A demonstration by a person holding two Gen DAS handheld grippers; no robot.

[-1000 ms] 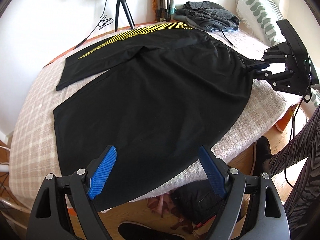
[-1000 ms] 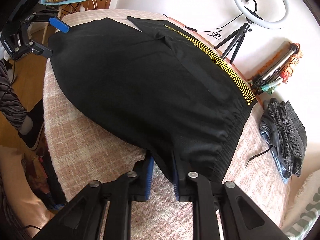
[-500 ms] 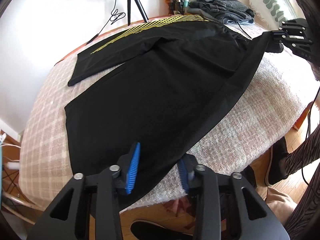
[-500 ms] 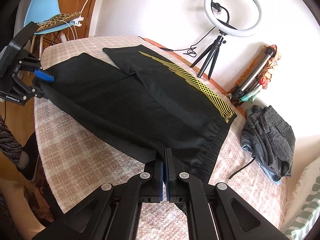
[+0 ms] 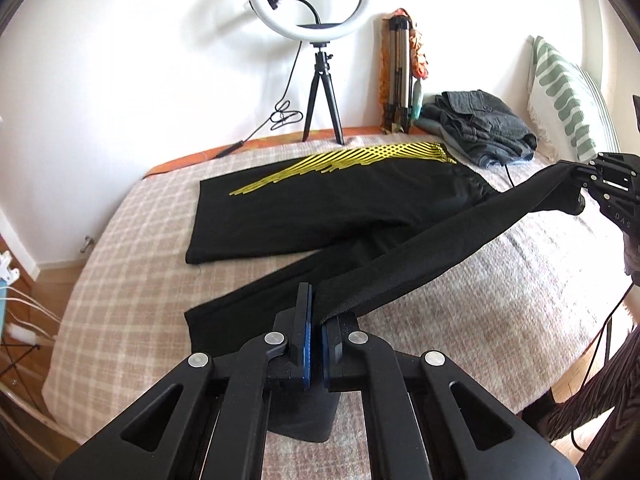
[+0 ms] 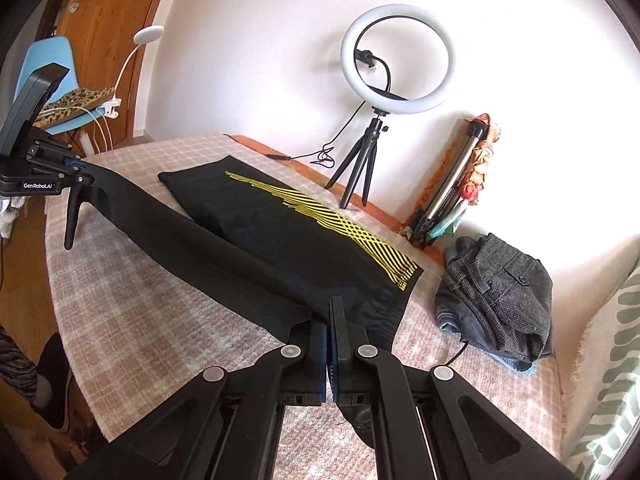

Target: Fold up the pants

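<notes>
Plaid bed (image 5: 120,280), pants (image 5: 420,256) edge taut between 2 tongs

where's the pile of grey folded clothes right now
The pile of grey folded clothes lies on the checked bedspread near the wall, between the folded tripod and the green-striped pillow, just beyond the black pants' waistband.
</notes>
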